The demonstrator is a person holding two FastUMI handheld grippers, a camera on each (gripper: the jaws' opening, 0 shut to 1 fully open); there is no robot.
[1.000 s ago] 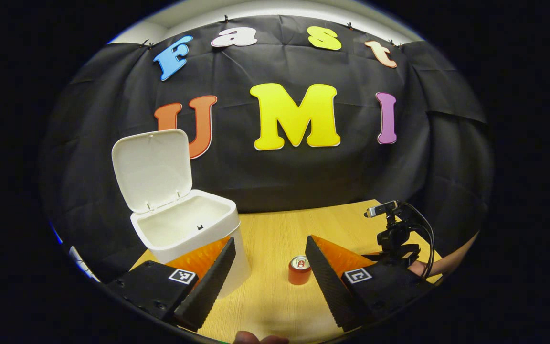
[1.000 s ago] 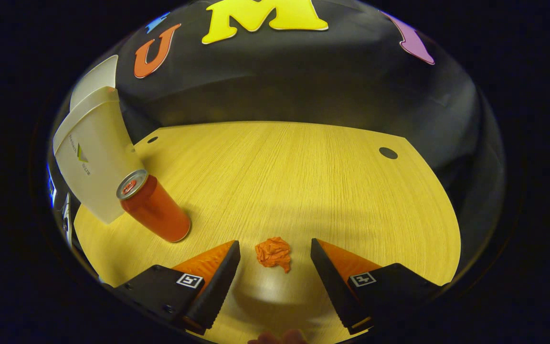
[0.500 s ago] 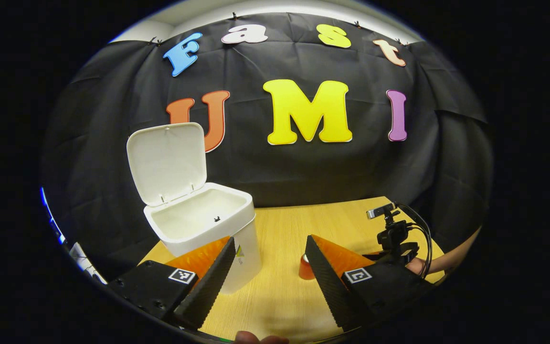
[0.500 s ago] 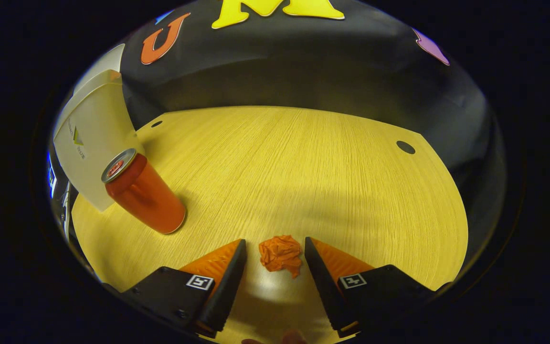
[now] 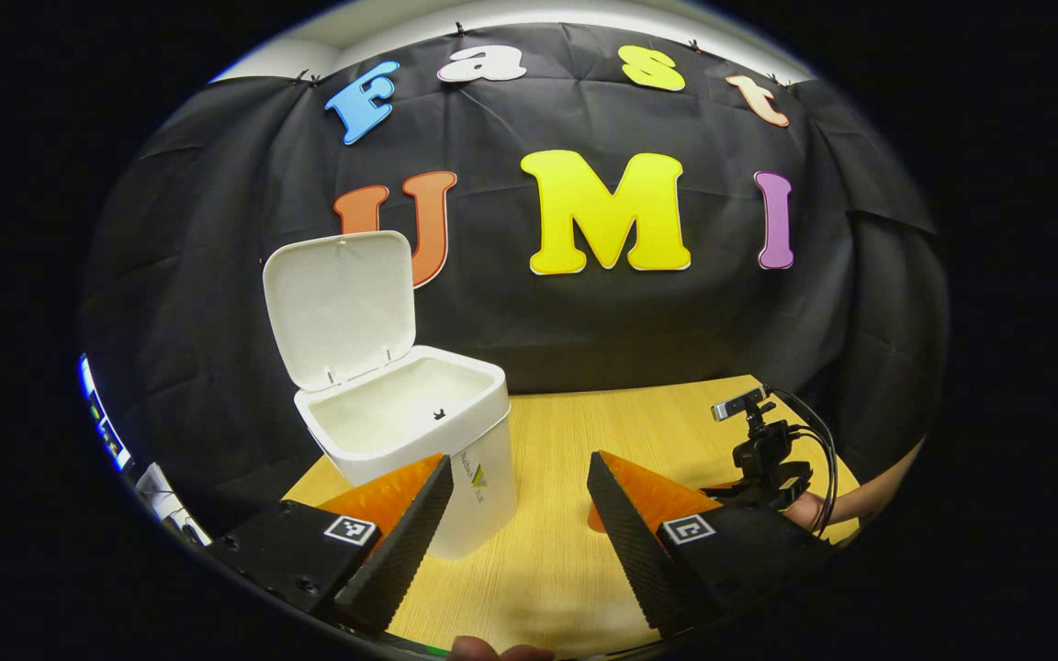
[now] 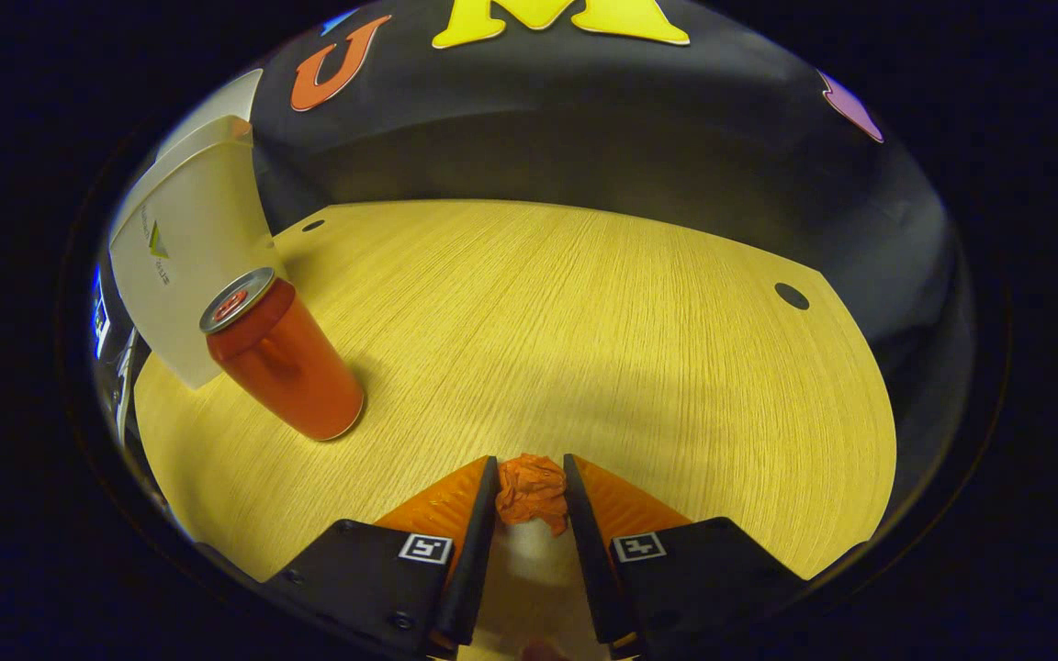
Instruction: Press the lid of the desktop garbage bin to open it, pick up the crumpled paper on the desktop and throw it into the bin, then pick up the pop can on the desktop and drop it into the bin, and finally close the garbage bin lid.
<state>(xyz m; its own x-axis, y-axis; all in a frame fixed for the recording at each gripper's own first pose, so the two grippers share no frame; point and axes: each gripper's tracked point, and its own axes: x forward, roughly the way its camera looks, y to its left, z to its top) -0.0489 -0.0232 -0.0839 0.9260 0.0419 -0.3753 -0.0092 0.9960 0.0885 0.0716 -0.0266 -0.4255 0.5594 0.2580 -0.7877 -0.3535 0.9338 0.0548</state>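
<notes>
The white garbage bin [image 5: 419, 431] stands on the wooden table [image 5: 557, 441] with its lid [image 5: 341, 308] swung up and the inside bare. My left gripper [image 5: 520, 482] hangs open in front of it, nothing between its fingers. In the right gripper view, the orange crumpled paper [image 6: 532, 491] lies on the table [image 6: 584, 312], and my right gripper [image 6: 531, 479] is shut on it, both fingers pressing its sides. The red pop can [image 6: 281, 363] stands upright to the left, just in front of the bin [image 6: 185, 262].
In the left gripper view, the other gripper's camera mount with cables [image 5: 763, 450] and a person's forearm [image 5: 860, 500] sit at the table's right edge. Two small round holes [image 6: 792, 296] mark the table's far corners. The black cloth wall closes the back.
My right gripper's fingers have closed from wide apart onto the crumpled paper. The left gripper has swung left, so the bin sits more to the right in its view and the can slipped behind its finger.
</notes>
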